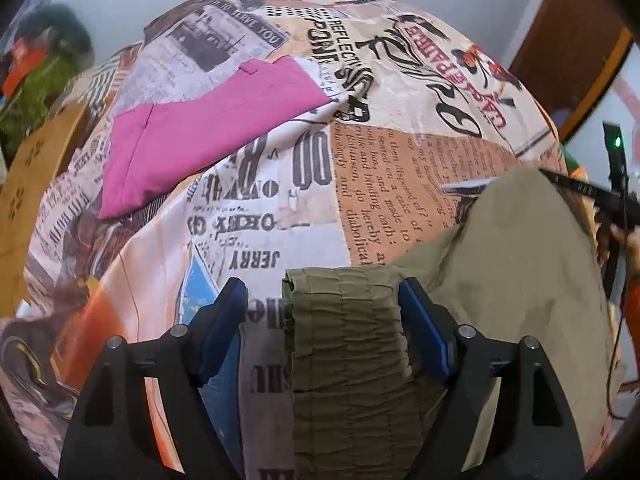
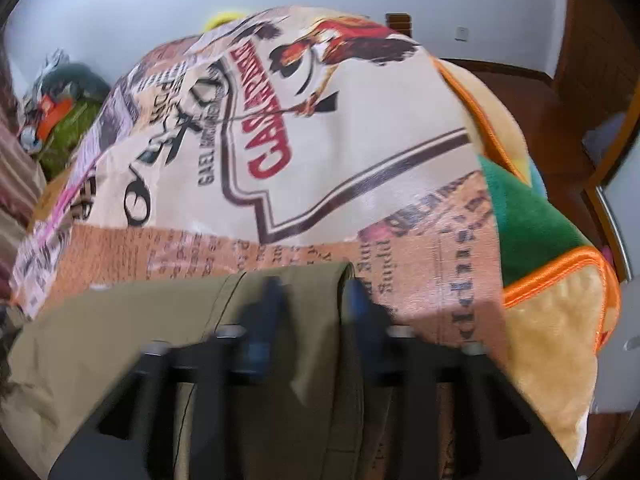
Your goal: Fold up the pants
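Olive pants (image 1: 500, 280) spread on newsprint-patterned bed cover (image 1: 280, 208). Left hand-held gripper (image 1: 324, 308) wide, straddling elastic waistband (image 1: 348, 340), not pinching. Right hand-held gripper (image 2: 314, 296) narrowed around cuff edge (image 2: 320, 276); contact blurred. Step: taking hold at both ends. Next, likely: close left, lift together, fold.

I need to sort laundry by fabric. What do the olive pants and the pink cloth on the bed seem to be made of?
The pants look like matte woven cotton or a blend; the gathered waistband suggests elastic. The pink cloth looks like thin, smooth woven fabric with stitched seams, lying flat; the fibre can't be told.
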### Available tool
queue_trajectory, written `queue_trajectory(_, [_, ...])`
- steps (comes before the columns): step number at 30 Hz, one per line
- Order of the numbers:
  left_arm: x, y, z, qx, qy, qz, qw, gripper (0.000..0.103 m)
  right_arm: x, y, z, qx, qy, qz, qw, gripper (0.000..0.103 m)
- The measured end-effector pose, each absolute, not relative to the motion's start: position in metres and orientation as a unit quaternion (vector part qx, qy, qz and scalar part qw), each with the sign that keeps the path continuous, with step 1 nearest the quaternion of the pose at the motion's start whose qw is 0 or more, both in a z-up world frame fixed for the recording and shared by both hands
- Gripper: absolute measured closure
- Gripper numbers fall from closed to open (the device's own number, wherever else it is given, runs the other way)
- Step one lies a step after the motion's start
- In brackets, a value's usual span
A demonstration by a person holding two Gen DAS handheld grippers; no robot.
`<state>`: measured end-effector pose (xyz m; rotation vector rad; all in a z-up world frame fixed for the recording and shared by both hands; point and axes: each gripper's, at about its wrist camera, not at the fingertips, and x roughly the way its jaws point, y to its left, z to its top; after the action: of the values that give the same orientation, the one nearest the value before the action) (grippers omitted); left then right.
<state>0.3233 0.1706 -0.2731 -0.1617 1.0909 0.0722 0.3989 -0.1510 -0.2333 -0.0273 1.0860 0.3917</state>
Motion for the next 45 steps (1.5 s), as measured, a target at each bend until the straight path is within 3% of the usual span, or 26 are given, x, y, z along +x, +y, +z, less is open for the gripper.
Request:
queue_trajectory(5, [0.320, 0.172, -0.270, -0.081, 0.506, 0.062, 0.857, 0.023, 0.387, -0.140, -0.234, -0.090, 0.489, 0.172, 0.850, 0.097])
queue_trajectory(17, [0.324, 0.168, -0.269, -0.036, 0.513, 0.085, 0.853, 0.023, 0.391, -0.130, -0.231, -0.155, 0.509, 0.134, 0.836, 0.097])
queue_trajectory(20, [0.322, 0.167, -0.263, -0.030, 0.516, 0.082, 0.852, 0.023, 0.388, -0.133, -0.221, -0.151, 0.524, 0.126, 0.829, 0.090])
queue_trajectory(22, [0.319, 0.164, -0.255, -0.024, 0.514, 0.083, 0.853, 0.023, 0.385, -0.135, -0.212, -0.146, 0.529, 0.133, 0.825, 0.074])
queue_trajectory(25, [0.312, 0.158, -0.239, -0.008, 0.504, 0.090, 0.859, 0.023, 0.367, -0.131, -0.187, -0.145, 0.504, 0.160, 0.836, 0.059])
queue_trajectory(30, [0.297, 0.148, -0.203, -0.002, 0.475, 0.073, 0.877, 0.023, 0.337, -0.111, -0.143, -0.131, 0.468, 0.215, 0.847, 0.057])
queue_trajectory(36, [0.291, 0.131, -0.179, -0.007, 0.462, 0.026, 0.887, 0.023, 0.308, -0.074, -0.113, -0.090, 0.440, 0.285, 0.847, 0.042])
queue_trajectory(45, [0.310, 0.118, -0.233, 0.019, 0.527, 0.027, 0.849, 0.023, 0.287, -0.014, -0.171, -0.112, 0.506, 0.329, 0.789, 0.041])
